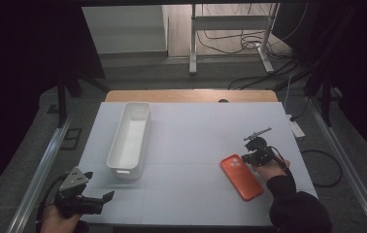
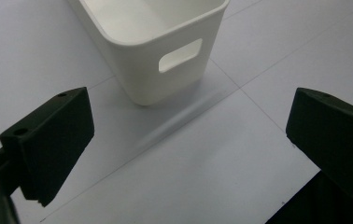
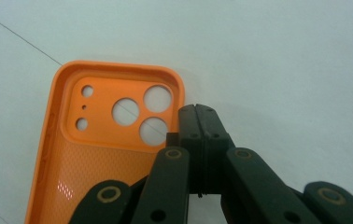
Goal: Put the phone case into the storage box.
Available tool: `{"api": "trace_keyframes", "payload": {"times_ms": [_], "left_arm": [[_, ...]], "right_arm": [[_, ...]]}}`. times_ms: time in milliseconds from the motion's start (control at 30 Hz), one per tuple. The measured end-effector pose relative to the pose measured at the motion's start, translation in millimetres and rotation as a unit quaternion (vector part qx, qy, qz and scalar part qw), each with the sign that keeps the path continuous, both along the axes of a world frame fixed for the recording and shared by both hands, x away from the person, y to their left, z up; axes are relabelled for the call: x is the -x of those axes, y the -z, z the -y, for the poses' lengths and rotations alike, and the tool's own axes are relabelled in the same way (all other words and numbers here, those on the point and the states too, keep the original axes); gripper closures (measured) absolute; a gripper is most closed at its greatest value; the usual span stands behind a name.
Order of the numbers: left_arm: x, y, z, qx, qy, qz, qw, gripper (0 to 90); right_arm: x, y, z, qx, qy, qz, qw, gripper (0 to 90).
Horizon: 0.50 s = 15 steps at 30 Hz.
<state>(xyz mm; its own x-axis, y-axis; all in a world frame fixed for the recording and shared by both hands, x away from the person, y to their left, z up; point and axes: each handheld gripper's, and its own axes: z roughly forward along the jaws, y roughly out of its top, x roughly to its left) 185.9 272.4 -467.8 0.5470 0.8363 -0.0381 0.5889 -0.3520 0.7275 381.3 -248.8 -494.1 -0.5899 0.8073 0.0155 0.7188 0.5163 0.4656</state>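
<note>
High view: the orange phone case [image 1: 241,176] is lying open side up on the white table [image 1: 196,141], at about 4 o'clock from the table's middle. The right gripper [image 1: 255,154] is resting at the case's 1 o'clock edge, jaws pressed together, pinching that rim. The left gripper [image 1: 99,200], jaws standing wide apart and holding nothing, is hovering at 7 o'clock of the white bin [image 1: 130,139].

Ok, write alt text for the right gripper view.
An orange phone case lies hollow side up on a white table, its camera holes showing the table through them. The right gripper rises from below, its black jaws pressed together at the case's right edge; whether they pinch that edge is unclear.
</note>
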Motion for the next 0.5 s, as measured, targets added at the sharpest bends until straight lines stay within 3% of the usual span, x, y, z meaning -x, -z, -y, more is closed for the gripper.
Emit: {"api": "trace_keyframes", "payload": {"times_ms": [233,500], "left_arm": [[0.3,0.0,-0.1,0.001,0.0,0.001,1.0,1.7],[0.7,-0.1,-0.1,0.0,0.001,0.002,1.0,1.7]], "right_arm": [[-0.3,0.3,-8.7,0.008,-0.012,0.002,0.9999,89.5],[11.2,-17.8,0.5,-0.027,-0.009,0.036,0.999,89.5]]}}
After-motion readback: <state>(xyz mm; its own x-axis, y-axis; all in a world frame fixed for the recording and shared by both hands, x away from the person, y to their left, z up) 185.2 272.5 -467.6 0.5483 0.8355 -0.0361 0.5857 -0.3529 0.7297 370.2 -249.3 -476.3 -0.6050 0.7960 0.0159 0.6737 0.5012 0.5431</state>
